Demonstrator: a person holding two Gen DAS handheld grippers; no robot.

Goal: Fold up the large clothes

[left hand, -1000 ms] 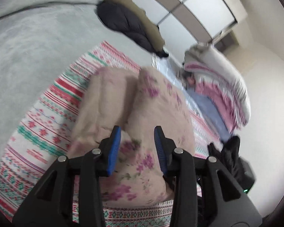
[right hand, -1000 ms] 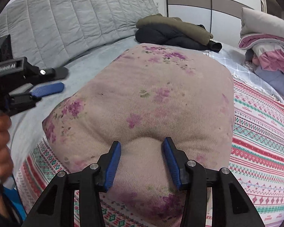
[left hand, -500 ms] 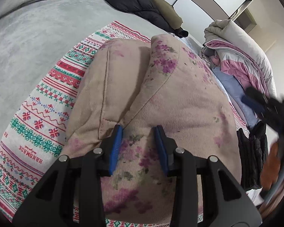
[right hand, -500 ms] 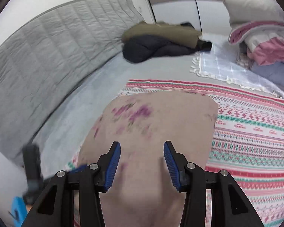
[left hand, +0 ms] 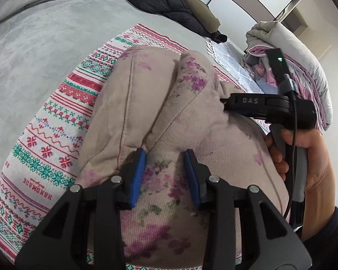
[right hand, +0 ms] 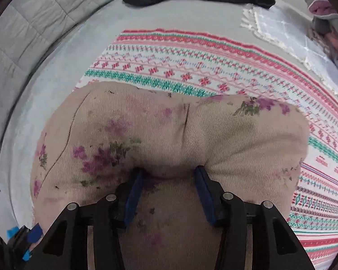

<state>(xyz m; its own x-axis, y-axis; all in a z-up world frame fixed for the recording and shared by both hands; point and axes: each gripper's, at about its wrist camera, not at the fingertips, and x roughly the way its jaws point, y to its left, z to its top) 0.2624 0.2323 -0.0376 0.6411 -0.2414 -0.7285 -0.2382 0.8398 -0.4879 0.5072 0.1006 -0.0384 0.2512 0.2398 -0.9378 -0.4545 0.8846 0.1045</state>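
Nearest the left wrist camera, the left gripper [left hand: 165,171] has its blue-padded fingers [left hand: 138,173] clamped on a thick bunch of the padded beige garment with purple flower print [left hand: 191,121]; the cloth bulges up between the pads, so the hold looks firm, but it seems to take in several layers at once, and a layer could slip out if the bundle is lifted or dragged; the right gripper [right hand: 169,181] has its fingers [right hand: 134,187] pressed into a fold of the same garment, the fabric swelling to either side of them; this bite looks shallower, and I judge it the likelier one to let go.

The garment lies doubled over on the striped red, green and white patterned cloth [left hand: 56,121] spread on the grey bed [left hand: 38,45]; it is puffy and springy, so a released fold may well open again; pulling it sideways could also ruck the patterned cloth under it.

In the left view the person's right hand [left hand: 304,155] holds its tool just beside the garment's far flank; the two tools are near each other, and crossing paths could knock them together.

Farther off lie a dark quilted jacket [left hand: 166,2] and a heap of grey and pink bedding [left hand: 304,67], well apart from the work.
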